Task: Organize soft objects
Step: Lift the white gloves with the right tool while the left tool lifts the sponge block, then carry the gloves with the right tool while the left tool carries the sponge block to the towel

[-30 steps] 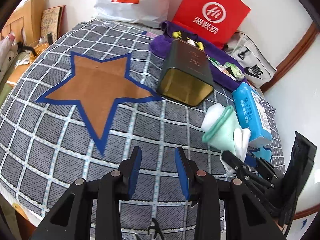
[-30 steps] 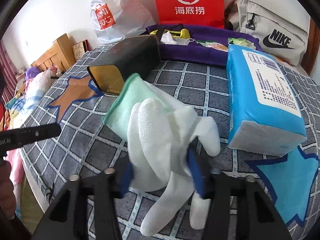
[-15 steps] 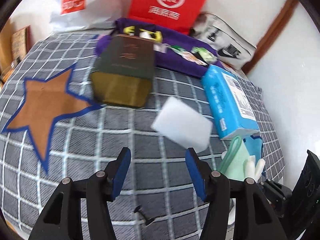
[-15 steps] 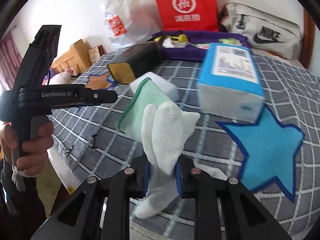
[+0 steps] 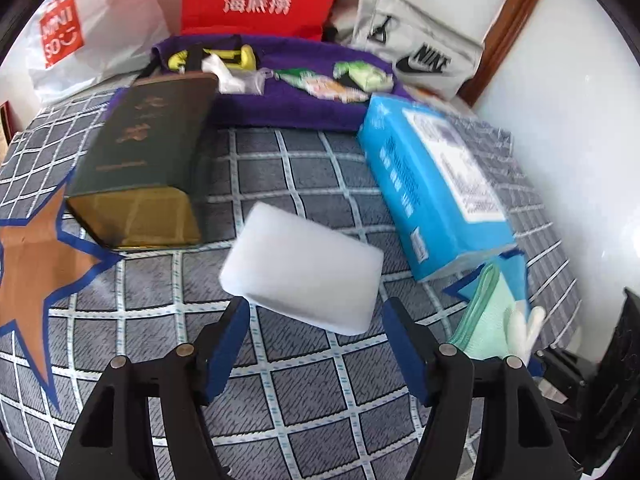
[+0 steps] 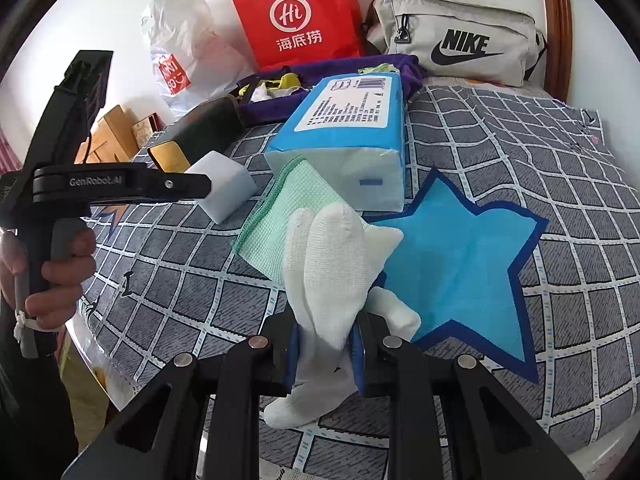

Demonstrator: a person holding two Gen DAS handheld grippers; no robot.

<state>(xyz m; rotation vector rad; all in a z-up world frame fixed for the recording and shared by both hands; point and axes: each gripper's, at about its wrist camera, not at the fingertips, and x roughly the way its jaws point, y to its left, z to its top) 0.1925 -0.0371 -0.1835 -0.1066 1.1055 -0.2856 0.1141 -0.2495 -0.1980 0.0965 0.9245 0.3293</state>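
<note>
Right gripper (image 6: 324, 344) has its jaws clamped on the white glove (image 6: 332, 256); left gripper (image 5: 316, 344) jaws are opening, empty, right behind the white sponge (image 5: 304, 272) on the bed (image 5: 320, 380).

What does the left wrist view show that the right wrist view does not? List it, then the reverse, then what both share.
Only the left wrist view: the left gripper from behind, its jaws opening toward the white sponge block, not yet touching it, and the orange star patch.

Only the right wrist view: the right gripper shut on the white glove, the whole blue star patch, and a hand on the left gripper's handle.

Both: sponge, glove, blue tissue pack, dark tin, red bag.
</note>
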